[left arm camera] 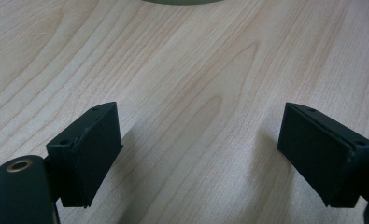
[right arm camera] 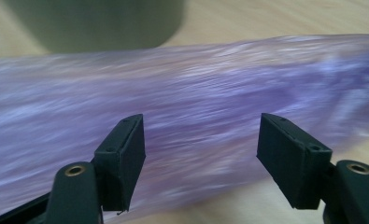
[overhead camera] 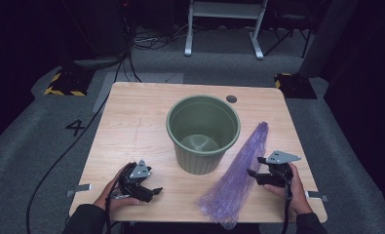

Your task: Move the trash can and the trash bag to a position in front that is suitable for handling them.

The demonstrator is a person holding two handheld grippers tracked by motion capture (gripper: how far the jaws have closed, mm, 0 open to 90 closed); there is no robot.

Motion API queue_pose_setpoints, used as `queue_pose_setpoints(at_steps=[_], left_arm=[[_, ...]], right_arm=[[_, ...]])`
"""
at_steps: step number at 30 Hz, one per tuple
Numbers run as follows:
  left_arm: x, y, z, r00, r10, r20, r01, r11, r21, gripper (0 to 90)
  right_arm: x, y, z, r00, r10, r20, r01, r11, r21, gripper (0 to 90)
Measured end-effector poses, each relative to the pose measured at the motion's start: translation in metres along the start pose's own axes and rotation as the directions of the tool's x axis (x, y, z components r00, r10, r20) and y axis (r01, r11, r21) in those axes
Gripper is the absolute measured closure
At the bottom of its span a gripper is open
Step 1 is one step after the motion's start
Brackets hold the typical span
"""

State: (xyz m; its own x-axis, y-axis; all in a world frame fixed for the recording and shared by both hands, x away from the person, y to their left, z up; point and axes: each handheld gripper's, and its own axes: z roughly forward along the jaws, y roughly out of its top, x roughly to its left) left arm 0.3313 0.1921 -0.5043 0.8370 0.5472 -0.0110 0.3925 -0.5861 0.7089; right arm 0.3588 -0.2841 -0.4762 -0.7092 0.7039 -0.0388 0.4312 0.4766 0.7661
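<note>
In your right gripper view the purple bag (right arm camera: pixel 210 93) is smeared w/ blur, no folds readable, cut off at left & right edges. The green bin (right arm camera: pixel 98 23) is blurred there too, cropped by the top edge. In your left gripper view just a sliver of bin base at top centre. High view: bag's near tip runs past the table's (overhead camera: pixel 131 122) front edge, bottom centre.

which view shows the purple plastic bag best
The high view: the purple bag lies whole on the table, stretched out flat beside the green bin. The right gripper view shows a blurred stretch of it ahead of the right tool. The left gripper view gives bare wood and the bin's edge.
</note>
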Motion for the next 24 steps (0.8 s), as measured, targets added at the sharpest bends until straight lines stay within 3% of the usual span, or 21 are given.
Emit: queue_pose_setpoints(at_steps=[1,3,5,10,13,16,18,19,22,23,24], left_arm=[[0.0,0.0,0.0,1.0,0.0,-0.001,0.0,1.0,0.0,13.0],[0.0,0.0,0.0,1.0,-0.001,-0.001,0.001,1.0,0.0,13.0],[0.0,0.0,0.0,1.0,-0.002,-0.002,0.002,1.0,-0.001,12.9],[-0.003,0.003,0.001,0.9996,-0.022,-0.016,0.023,0.9997,0.012,12.9],[-0.008,0.008,0.001,0.9997,-0.018,0.013,0.018,0.9998,0.01,16.1],[-0.011,0.012,-0.002,0.9995,-0.02,0.025,0.02,0.9997,-0.012,16.4],[-0.015,0.02,-0.011,0.9991,-0.021,0.036,0.023,0.9976,-0.065,16.5],[-0.015,0.02,-0.011,0.9991,-0.021,0.036,0.023,0.9976,-0.065,16.5],[-0.02,0.028,-0.019,0.9983,-0.036,0.046,0.041,0.9927,-0.113,16.5],[-0.025,0.033,-0.022,0.997,-0.026,0.073,0.036,0.9895,-0.14,16.5],[-0.025,0.033,-0.022,0.997,-0.026,0.073,0.036,0.9895,-0.14,16.4]], right_arm=[[0.011,-0.003,-0.002,0.9985,-0.024,-0.049,0.024,1.0,-0.011,33.9],[0.016,-0.005,-0.002,0.9973,-0.033,-0.066,0.032,0.999,-0.015,34.9],[0.029,-0.01,-0.001,0.9896,-0.059,-0.131,0.056,0.998,-0.026,40.0],[0.048,-0.01,0.01,0.9782,-0.106,-0.179,0.105,0.994,-0.014,50.0],[0.063,-0.005,0.022,0.967,-0.133,-0.217,0.132,0.991,-0.02,57.2],[0.072,0.001,0.033,0.9655,-0.14,-0.219,0.141,0.99,-0.012,58.5],[0.079,0.004,0.04,0.9639,-0.151,-0.219,0.151,0.988,-0.013,59.0],[0.082,0.007,0.042,0.9645,-0.151,-0.217,0.152,0.988,-0.012,59.0],[0.086,0.012,0.047,0.9648,-0.158,-0.21,0.159,0.987,-0.011,59.0],[0.091,0.016,0.052,0.9654,-0.161,-0.205,0.162,0.987,-0.013,58.7],[0.093,0.018,0.054,0.966,-0.164,-0.2,0.165,0.986,-0.014,58.6]])
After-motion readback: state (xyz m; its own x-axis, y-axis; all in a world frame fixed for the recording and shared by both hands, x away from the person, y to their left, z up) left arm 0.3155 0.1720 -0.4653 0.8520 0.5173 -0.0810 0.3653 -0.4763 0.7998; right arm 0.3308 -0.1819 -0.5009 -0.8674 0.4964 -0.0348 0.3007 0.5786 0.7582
